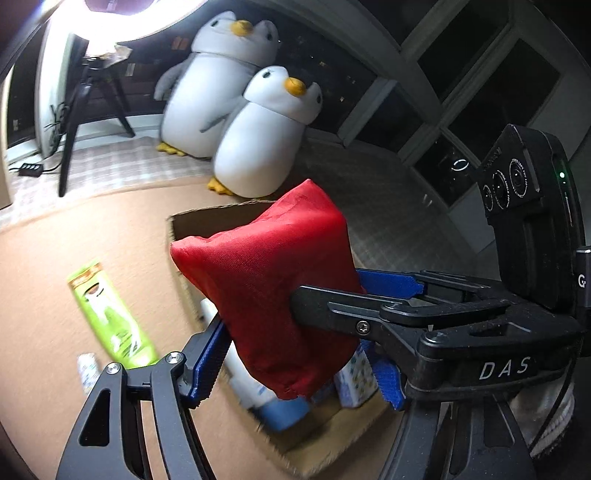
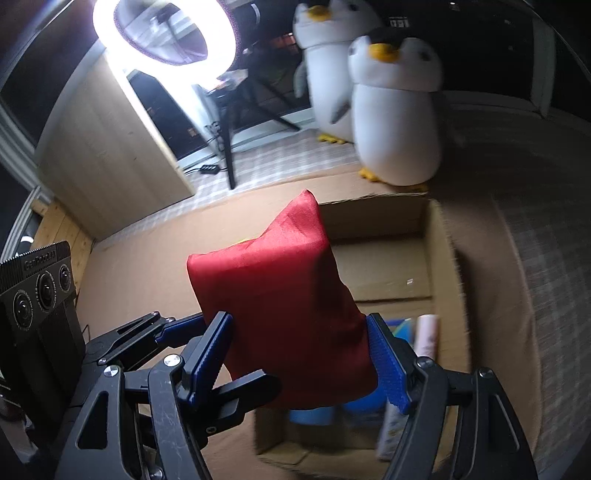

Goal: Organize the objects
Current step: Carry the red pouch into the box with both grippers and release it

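Clearly, the red cloth bag [image 1: 266, 295] hangs in the air above the open cardboard box [image 1: 207, 218], pinched from both sides at once. From the left wrist view, the left gripper [image 1: 295, 358] has its blue-padded fingers pressed into the lower part of the bag, and the right gripper [image 1: 295, 306] reaches in from the right, its black finger laid across the cloth. From the right wrist view, the right gripper [image 2: 299, 362] clamps the bag between its own blue pads, while the left gripper [image 2: 243, 391] comes in low from the left and touches the bag's bottom.

Only the left view shows the green tube [image 1: 110, 317] lying on the tan mat [image 1: 74, 240] just left of the box, with a small white packet [image 1: 86, 369] near it. Only the right view shows the far half of the box interior, bare cardboard, and a pink tube [image 2: 426, 332] leaning at its right wall.

Inside the box, under the bag, lie a white bottle with a blue cap [image 1: 273, 406] and a small patterned carton [image 1: 356, 380].

Beyond the box stand two plush penguins [image 1: 258, 136], and a ring light [image 2: 162, 33] on a tripod shines at the back left.
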The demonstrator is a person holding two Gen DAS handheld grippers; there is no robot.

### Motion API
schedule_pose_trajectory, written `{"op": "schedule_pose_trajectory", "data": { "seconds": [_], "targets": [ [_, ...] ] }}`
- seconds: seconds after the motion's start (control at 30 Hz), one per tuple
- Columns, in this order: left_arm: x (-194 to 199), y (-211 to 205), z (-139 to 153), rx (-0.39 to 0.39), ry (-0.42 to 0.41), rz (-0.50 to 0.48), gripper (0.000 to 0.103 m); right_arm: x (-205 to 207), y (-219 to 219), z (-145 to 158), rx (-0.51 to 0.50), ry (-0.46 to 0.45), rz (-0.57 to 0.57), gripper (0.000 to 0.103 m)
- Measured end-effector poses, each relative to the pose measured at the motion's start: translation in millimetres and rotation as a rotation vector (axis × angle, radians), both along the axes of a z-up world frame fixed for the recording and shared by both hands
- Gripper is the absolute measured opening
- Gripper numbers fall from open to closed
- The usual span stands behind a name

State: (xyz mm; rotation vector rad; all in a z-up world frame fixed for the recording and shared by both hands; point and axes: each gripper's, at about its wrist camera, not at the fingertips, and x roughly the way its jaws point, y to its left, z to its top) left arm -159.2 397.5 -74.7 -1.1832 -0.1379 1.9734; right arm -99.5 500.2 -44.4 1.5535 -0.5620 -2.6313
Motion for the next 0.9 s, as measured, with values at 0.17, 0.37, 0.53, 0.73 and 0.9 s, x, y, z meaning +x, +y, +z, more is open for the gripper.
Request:
{"op": "schedule_pose_trajectory", "data": {
  "seconds": [0.17,0.37,0.53,0.73,0.9],
  "targets": [
    [-8.5,16.9,-9.3,-0.014,-0.01,-0.008,0.073,-4.5,19.2,-9.3,-0.007,-0.013,-0.031,0.07],
    [-24.2,31.6,-22.9,-0.057,-0.025,0.01,0.076,-16.0,27.5,-18.1,0.014,-0.038,-0.037,0.07],
    [-25.2,26.8,-23.5,-0.059,-0.023,0.008,0.077,-18.2,26.6,-19.4,0.039,-0.037,-0.046,0.071],
    [-19.0,6.6,-17.2,-0.069,0.01,0.011,0.077,-17.7,21.4,-17.7,0.048,-0.033,-0.056,0.071],
    [-15.3,-28.8,-15.1,-0.076,0.015,0.041,0.077,-11.2,10.2,-9.4,0.058,-0.008,-0.06,0.071]
  ]
}}
